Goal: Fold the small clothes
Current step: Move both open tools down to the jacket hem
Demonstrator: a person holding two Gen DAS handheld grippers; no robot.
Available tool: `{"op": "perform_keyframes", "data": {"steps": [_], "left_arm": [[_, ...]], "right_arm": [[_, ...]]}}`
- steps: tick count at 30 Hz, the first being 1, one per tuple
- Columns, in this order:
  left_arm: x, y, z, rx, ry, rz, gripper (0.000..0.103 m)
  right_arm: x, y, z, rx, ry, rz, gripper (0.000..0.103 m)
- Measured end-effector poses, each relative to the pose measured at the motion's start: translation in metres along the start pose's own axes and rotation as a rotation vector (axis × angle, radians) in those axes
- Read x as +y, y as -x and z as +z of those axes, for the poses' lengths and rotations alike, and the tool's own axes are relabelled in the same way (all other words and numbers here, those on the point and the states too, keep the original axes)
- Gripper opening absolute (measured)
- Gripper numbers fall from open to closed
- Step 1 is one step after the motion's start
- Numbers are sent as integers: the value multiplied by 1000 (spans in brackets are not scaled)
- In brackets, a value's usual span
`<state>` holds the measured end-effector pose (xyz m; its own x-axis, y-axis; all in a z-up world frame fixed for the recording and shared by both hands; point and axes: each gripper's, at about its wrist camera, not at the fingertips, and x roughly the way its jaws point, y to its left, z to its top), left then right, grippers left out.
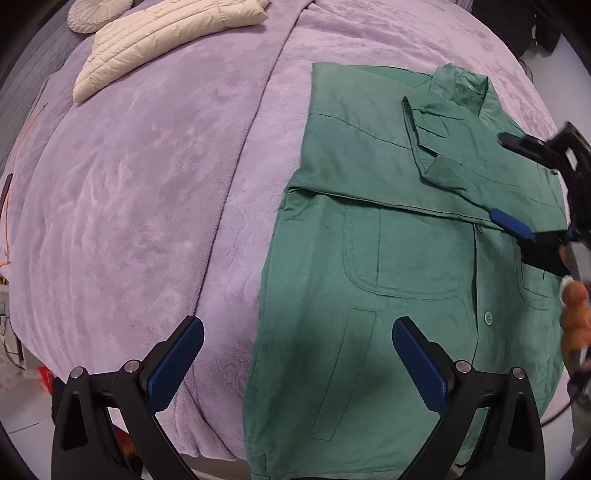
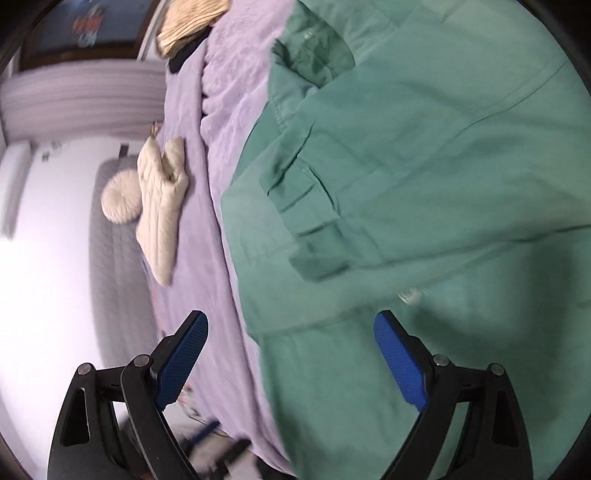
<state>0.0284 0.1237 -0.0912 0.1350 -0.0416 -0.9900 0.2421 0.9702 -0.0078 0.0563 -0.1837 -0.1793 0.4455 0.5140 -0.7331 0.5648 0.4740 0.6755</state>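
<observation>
A green button shirt point(image 1: 388, 258) lies flat on the lilac blanket point(image 1: 147, 184), collar at the far end, with one sleeve folded across its chest. My left gripper point(image 1: 295, 350) is open and empty above the shirt's lower left edge. My right gripper point(image 1: 517, 184) shows at the right edge of the left wrist view, open over the folded sleeve, with nothing seen between its pads. In the right wrist view the right gripper point(image 2: 291, 350) is open over the shirt point(image 2: 424, 184), near the folded sleeve cuff point(image 2: 306, 221).
A cream quilted jacket point(image 1: 159, 40) and a round cream cushion point(image 1: 96, 11) lie at the far left of the bed; both show in the right wrist view, the jacket point(image 2: 162, 206) and the cushion point(image 2: 120, 201). The bed's near edge drops to the floor point(image 1: 22, 406).
</observation>
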Motion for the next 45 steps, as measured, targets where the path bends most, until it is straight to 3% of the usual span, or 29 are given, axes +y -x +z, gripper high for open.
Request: {"op": "perform_keyframes", "data": {"steps": [4, 5, 8, 13, 17, 19, 21, 24, 28, 30, 33, 36, 38, 45], "left_arm": [[18, -4, -8, 19, 19, 0, 102], [22, -6, -9, 25, 26, -1, 102], [31, -11, -13, 43, 52, -9, 102], [36, -14, -13, 39, 63, -15, 102], [31, -16, -9, 46, 41, -6, 102], [27, -14, -7, 38, 29, -4, 102], [24, -11, -5, 28, 18, -8, 102], [22, -9, -4, 27, 1, -15, 102], [18, -4, -1, 19, -17, -33, 102], [15, -2, 0, 15, -32, -38, 102], [11, 1, 1, 6, -62, -51, 102], [8, 3, 0, -4, -96, -59, 102], [7, 3, 0, -7, -113, -70, 102], [6, -2, -7, 3, -153, -113, 102]], "right_arm": [[-25, -28, 13, -43, -171, 22, 89], [-30, -30, 13, -60, -210, 35, 80], [-35, -33, 14, -58, -251, 55, 11], [-20, -31, 1, -48, -175, 83, 10], [-34, -47, -2, -11, -192, -13, 15], [-41, -49, -2, -12, -234, 12, 16], [-36, -44, -4, 9, -217, 7, 33], [-14, -28, -9, 43, -81, -64, 59], [7, 2, -32, 78, 90, -158, 61], [11, 17, -43, 79, 136, -189, 70], [14, 43, -62, 63, 196, -243, 70], [9, 67, -78, 40, 203, -271, 72], [4, 81, -88, 23, 174, -267, 82], [-3, 108, -120, -35, 131, -289, 82]]}}
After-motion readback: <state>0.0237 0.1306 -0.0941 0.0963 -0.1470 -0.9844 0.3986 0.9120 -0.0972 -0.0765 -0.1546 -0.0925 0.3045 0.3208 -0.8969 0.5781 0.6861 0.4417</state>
